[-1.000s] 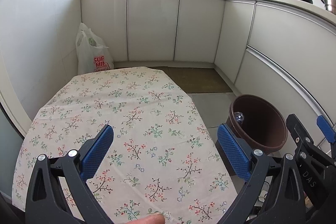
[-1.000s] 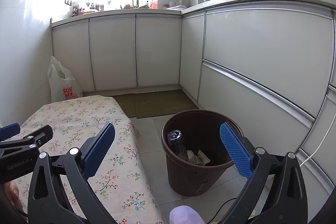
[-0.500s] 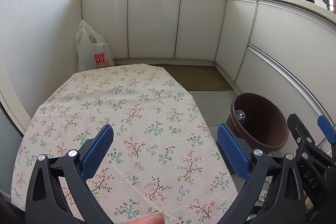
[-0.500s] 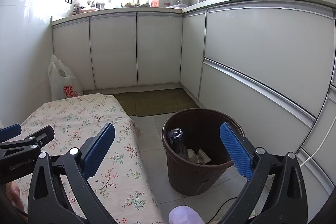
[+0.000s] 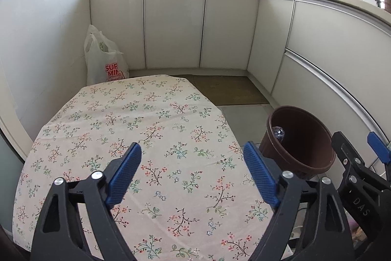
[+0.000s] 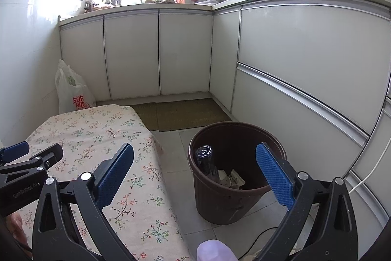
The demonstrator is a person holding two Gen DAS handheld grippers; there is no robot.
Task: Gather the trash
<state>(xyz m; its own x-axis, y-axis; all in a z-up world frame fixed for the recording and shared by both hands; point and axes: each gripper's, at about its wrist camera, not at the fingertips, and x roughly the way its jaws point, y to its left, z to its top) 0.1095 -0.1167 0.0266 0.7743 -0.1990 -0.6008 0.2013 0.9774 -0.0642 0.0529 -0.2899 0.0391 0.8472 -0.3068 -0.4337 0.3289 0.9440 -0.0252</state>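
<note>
A brown trash bin (image 6: 220, 197) stands on the tiled floor to the right of the table. Inside it are a clear plastic bottle (image 6: 204, 160) and crumpled paper (image 6: 231, 179). The bin also shows in the left wrist view (image 5: 315, 160), with the bottle (image 5: 278, 133) at its left wall. My left gripper (image 5: 193, 174) is open and empty above the floral tablecloth (image 5: 151, 119). My right gripper (image 6: 195, 175) is open and empty, held above and in front of the bin. No trash shows on the cloth.
A white plastic shopping bag (image 5: 105, 62) leans in the far left corner. White cabinets (image 6: 305, 70) run along the back and right. Brown mats (image 6: 180, 114) lie on the floor past the table. A white cable (image 6: 371, 173) hangs at the right.
Both grippers have drawn slightly back and up; the table and bin sit a little lower in view. Both stay open and empty.
</note>
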